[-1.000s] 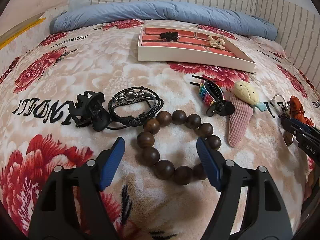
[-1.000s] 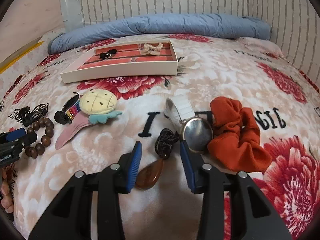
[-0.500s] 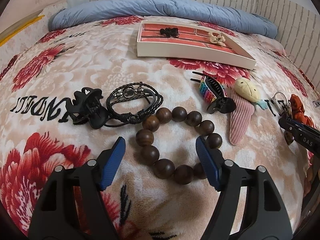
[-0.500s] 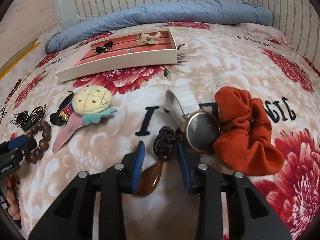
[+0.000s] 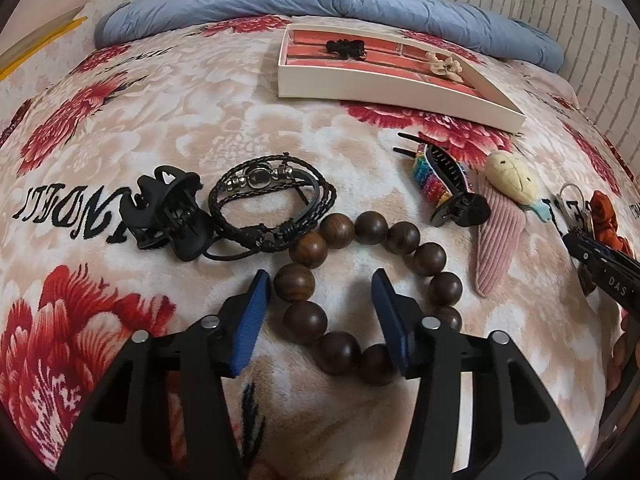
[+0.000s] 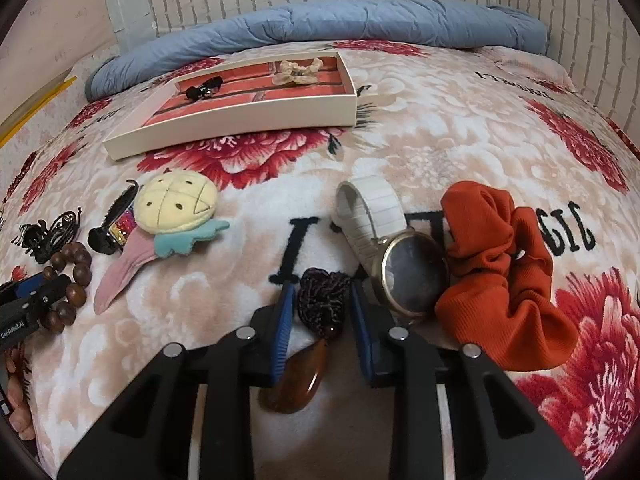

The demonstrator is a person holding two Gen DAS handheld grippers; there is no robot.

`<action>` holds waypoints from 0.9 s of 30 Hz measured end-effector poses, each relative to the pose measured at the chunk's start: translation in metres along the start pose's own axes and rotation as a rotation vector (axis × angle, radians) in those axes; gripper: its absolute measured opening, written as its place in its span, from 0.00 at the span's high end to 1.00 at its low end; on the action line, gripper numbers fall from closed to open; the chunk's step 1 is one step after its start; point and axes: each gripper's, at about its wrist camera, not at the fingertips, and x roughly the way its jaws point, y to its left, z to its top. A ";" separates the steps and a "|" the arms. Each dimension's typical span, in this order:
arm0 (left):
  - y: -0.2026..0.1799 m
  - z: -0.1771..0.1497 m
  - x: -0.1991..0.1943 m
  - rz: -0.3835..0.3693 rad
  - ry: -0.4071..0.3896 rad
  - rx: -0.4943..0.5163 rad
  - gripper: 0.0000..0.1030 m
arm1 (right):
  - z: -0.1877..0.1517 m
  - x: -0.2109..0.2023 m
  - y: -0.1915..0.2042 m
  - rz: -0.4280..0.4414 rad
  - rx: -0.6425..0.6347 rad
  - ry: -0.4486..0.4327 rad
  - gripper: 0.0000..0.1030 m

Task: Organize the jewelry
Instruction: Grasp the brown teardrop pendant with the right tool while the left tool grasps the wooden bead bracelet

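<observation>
A wooden bead bracelet (image 5: 400, 238) lies on the flowered blanket. My left gripper (image 5: 320, 280) straddles its left side. One finger is outside the ring and one inside, and the jaws are closing with a gap still left on the inner side. A dark corded necklace (image 6: 324, 300) with an amber pendant (image 6: 296, 376) lies between the fingers of my right gripper (image 6: 322, 292). Those jaws are closing too, and the pads sit just short of the cord. The white tray (image 6: 240, 120) with red compartments stands farther back. It holds a black clip (image 6: 204, 88) and a cream scrunchie (image 6: 296, 72).
A black claw clip (image 5: 168, 212) and a braided black bracelet (image 5: 272, 204) lie left of the beads. A rainbow clip (image 5: 440, 188) and a plush pineapple clip (image 6: 176, 204) lie between my grippers. A white-strap watch (image 6: 412, 276) and an orange scrunchie (image 6: 504, 272) touch the necklace's right side.
The left jaws have narrowed around the bead bracelet's left side. The right jaws have narrowed around the necklace cord. Neither hand has shifted much.
</observation>
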 end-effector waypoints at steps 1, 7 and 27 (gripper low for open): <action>0.000 0.000 0.000 0.004 0.001 0.000 0.53 | 0.000 0.000 0.000 -0.001 0.000 0.000 0.73; 0.001 0.001 0.001 0.031 -0.003 -0.003 0.64 | 0.000 0.000 0.000 -0.001 -0.004 0.000 0.76; 0.003 0.003 -0.002 0.041 -0.015 -0.002 0.81 | -0.001 -0.004 0.004 -0.015 -0.018 -0.021 0.79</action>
